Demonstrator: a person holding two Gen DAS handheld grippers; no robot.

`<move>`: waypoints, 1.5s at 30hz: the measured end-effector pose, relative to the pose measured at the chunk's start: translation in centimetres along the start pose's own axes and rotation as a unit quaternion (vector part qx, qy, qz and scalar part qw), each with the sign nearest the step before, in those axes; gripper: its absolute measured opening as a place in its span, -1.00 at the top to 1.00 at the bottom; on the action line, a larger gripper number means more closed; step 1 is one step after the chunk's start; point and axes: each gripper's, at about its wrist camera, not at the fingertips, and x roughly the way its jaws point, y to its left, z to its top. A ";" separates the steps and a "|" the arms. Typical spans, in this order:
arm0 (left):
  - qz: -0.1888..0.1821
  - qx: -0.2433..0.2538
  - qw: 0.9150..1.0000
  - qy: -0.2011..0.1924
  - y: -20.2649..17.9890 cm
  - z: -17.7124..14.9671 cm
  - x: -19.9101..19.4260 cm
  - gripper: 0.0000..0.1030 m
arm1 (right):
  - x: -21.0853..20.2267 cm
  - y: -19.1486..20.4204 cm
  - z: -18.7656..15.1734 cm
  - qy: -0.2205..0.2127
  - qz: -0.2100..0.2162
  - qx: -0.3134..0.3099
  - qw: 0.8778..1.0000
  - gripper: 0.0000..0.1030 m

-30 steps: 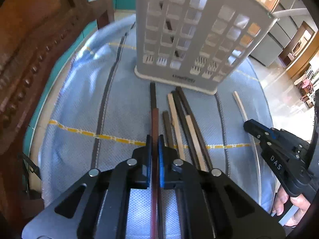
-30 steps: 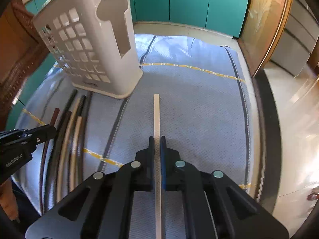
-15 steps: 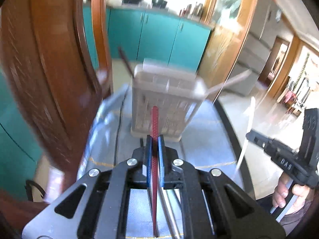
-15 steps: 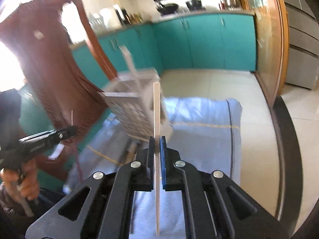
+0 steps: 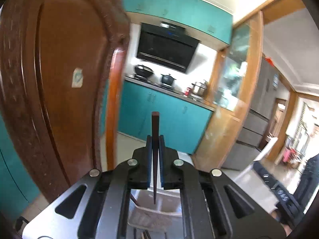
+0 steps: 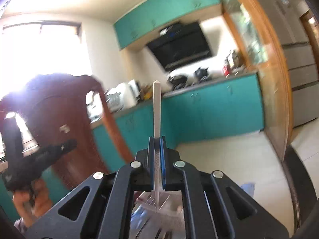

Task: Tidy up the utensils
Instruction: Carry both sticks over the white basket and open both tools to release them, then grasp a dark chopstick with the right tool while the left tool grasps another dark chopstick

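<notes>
My left gripper (image 5: 155, 137) is shut on a dark reddish-brown chopstick (image 5: 155, 125) that stands upright, its lower tip hanging over the open top of the white utensil basket (image 5: 163, 205) seen between the fingers. My right gripper (image 6: 156, 138) is shut on a pale cream chopstick (image 6: 156, 107), also upright, its lower end above the white basket (image 6: 159, 201). The right gripper and its pale chopstick (image 5: 261, 155) show at the right of the left wrist view. The left gripper (image 6: 67, 145) shows at the left of the right wrist view.
A dark wooden chair back (image 5: 59, 79) rises close on the left. More chopsticks (image 5: 145, 235) lie on the cloth below the basket. Teal kitchen cabinets (image 5: 169, 123), a stove with pots and a range hood (image 5: 167, 53) are behind.
Both grippers lifted their chopsticks off the blue cloth and tilted them upright. The views swung from the table up to the kitchen, and the basket now lies below the fingers.
</notes>
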 end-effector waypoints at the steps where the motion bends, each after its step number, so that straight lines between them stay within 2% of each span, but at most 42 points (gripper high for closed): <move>1: 0.009 0.005 1.000 -0.005 0.3 -0.7 1.2 0.87 | 0.6 0.1 -0.7 0.002 -0.010 -0.012 1.000 0.88; 2: 0.015 0.011 1.000 -0.005 0.5 -1.4 2.1 0.87 | 1.7 0.2 -1.7 0.018 -0.019 -0.024 0.999 0.88; 5: 0.037 0.014 0.998 0.044 1.3 -3.3 5.2 0.87 | 4.2 -0.2 -4.1 0.052 -0.016 -0.030 0.998 0.88; 9: 0.045 0.026 0.996 0.076 1.5 -4.8 7.2 0.86 | 5.6 0.1 -5.7 0.075 -0.018 -0.059 0.995 0.88; 12: 0.050 0.039 0.994 0.090 1.1 -5.5 7.7 0.85 | 5.8 0.0 -6.1 0.081 -0.021 -0.058 0.995 0.87; 15: 0.055 0.053 0.993 0.086 0.9 -5.7 6.8 0.85 | 5.1 0.0 -5.6 0.071 -0.023 -0.062 0.995 0.81; 19: 0.044 0.059 0.995 0.068 0.6 -6.3 5.3 0.85 | 2.4 0.2 -5.3 0.043 -0.011 -0.063 0.997 0.61; 22: 0.027 0.061 0.996 0.053 0.9 -6.8 3.3 0.82 | -0.2 0.2 -4.9 0.023 0.037 -0.068 0.997 0.56; 24: 0.024 0.070 0.996 0.050 0.8 -7.3 2.7 0.80 | -1.7 0.8 -5.5 0.029 0.079 -0.086 0.993 0.56; 26: 0.027 0.082 0.995 0.055 0.9 -8.0 1.9 0.78 | -2.5 1.8 -7.2 0.063 0.117 -0.123 0.983 0.56; 29: 0.044 0.095 0.991 0.084 1.3 -9.6 1.8 0.77 | -0.6 2.9 -12.3 0.191 0.133 -0.169 0.958 0.56; 30: 0.054 0.096 0.989 0.099 1.7 -10.2 2.0 0.77 | 1.2 2.7 -14.9 0.257 0.116 -0.169 0.944 0.56; 32: 0.069 0.095 0.985 0.128 2.4 -11.3 2.5 0.77 | 4.4 1.9 -18.8 0.347 0.067 -0.156 0.922 0.56; 34: 0.078 0.091 0.979 0.164 2.9 -12.3 3.5 0.77 | 7.0 0.6 -22.3 0.417 0.040 -0.119 0.900 0.56; 35: 0.082 0.092 0.975 0.182 3.0 -12.8 4.0 0.76 | 7.9 0.1 -23.5 0.436 0.036 -0.105 0.893 0.56; 36: 0.091 0.095 0.971 0.201 3.1 -13.3 4.6 0.76 | 8.6 -0.2 -24.5 0.448 0.029 -0.096 0.888 0.56; 38: 0.101 0.100 0.966 0.215 3.1 -13.8 5.4 0.75 | 9.6 -0.5 -25.3 0.455 0.021 -0.082 0.886 0.56; 43: 0.097 0.080 0.963 0.239 3.9 -13.9 6.7 0.66 | 11.7 -0.4 -26.1 0.438 -0.007 -0.067 0.896 0.56; 45: 0.097 0.082 0.962 0.243 3.7 -13.9 7.3 0.63 | 12.2 0.3 -26.4 0.425 -0.033 -0.076 0.901 0.56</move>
